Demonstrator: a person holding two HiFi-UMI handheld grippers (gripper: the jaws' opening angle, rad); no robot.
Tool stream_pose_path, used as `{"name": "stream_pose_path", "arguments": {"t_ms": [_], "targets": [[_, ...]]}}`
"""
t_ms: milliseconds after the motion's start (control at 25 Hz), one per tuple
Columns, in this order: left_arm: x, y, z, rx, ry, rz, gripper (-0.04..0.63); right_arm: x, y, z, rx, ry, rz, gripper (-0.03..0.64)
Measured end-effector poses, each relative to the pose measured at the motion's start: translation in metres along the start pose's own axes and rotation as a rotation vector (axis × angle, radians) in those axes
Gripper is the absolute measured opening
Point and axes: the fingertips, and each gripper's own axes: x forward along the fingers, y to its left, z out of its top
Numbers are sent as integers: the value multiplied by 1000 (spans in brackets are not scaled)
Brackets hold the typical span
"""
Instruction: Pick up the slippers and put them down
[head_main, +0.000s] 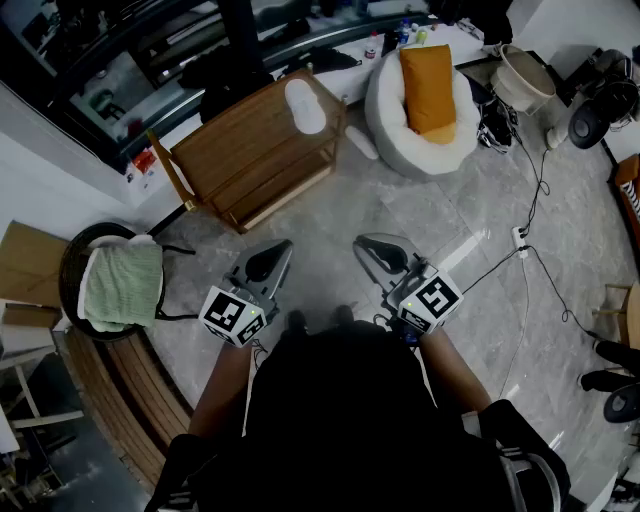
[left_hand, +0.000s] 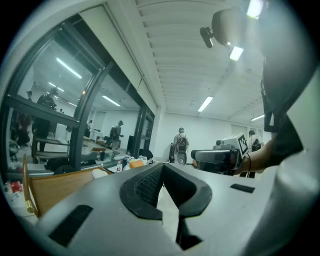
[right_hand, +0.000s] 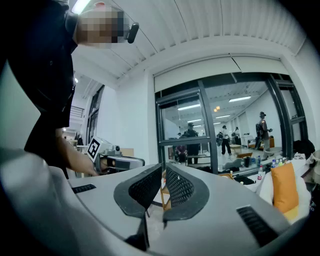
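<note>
One white slipper (head_main: 305, 105) lies on top of the wooden slatted table (head_main: 250, 150); it also shows small in the left gripper view (left_hand: 100, 173). A second white slipper (head_main: 362, 143) lies on the floor between that table and the white armchair (head_main: 395, 120). Both grippers are held level in front of the person, well short of the slippers. My left gripper (head_main: 281, 248) (left_hand: 162, 167) is shut with nothing in it. My right gripper (head_main: 368, 245) (right_hand: 164, 168) is shut and empty as well, its jaws pointing toward the table.
An orange cushion (head_main: 428, 88) (right_hand: 285, 192) rests in the armchair. A round black chair with a green towel (head_main: 120, 285) stands at the left. Cables and a power strip (head_main: 520, 238) run across the marble floor at the right. Glass partitions stand beyond the table.
</note>
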Motion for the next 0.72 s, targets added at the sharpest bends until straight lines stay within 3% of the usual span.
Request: {"name": "stream_pose_path", "arguments": {"t_ms": [280, 520, 720], "targets": [[20, -12, 1, -10, 10, 0, 11, -18, -18, -5, 29, 1, 16, 32], [30, -8, 11, 9, 12, 55, 11, -30, -42, 15, 63, -114, 40, 34], [27, -11, 13, 8, 16, 100, 11, -36, -60, 10, 16, -72, 69, 34]]}}
